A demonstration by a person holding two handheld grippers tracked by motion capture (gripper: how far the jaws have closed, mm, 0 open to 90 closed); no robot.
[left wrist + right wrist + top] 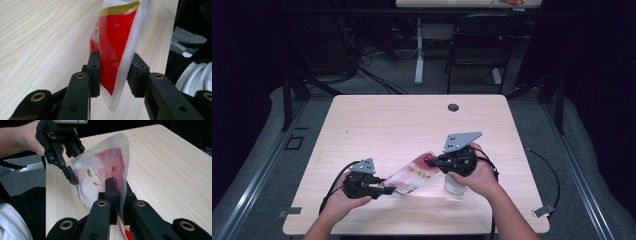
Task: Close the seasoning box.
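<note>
A clear plastic bag (411, 176) printed red and white hangs over the front of the wooden table (412, 120), stretched between both grippers. My left gripper (388, 190) is shut on its lower left end. In the left gripper view both pads press on the puffed red bag (112, 47) in the left gripper (115, 61). My right gripper (430, 161) is shut on the bag's upper right edge. In the right gripper view the right gripper (118, 185) pinches the film of the bag (100, 170), and a finger (67, 172) of the left gripper clamps the far end.
A white round container (453, 187) stands on the table, half hidden under the right hand. A cable hole (453, 107) sits near the table's far edge. A black chair (477, 45) and a desk leg (419, 50) stand beyond the table.
</note>
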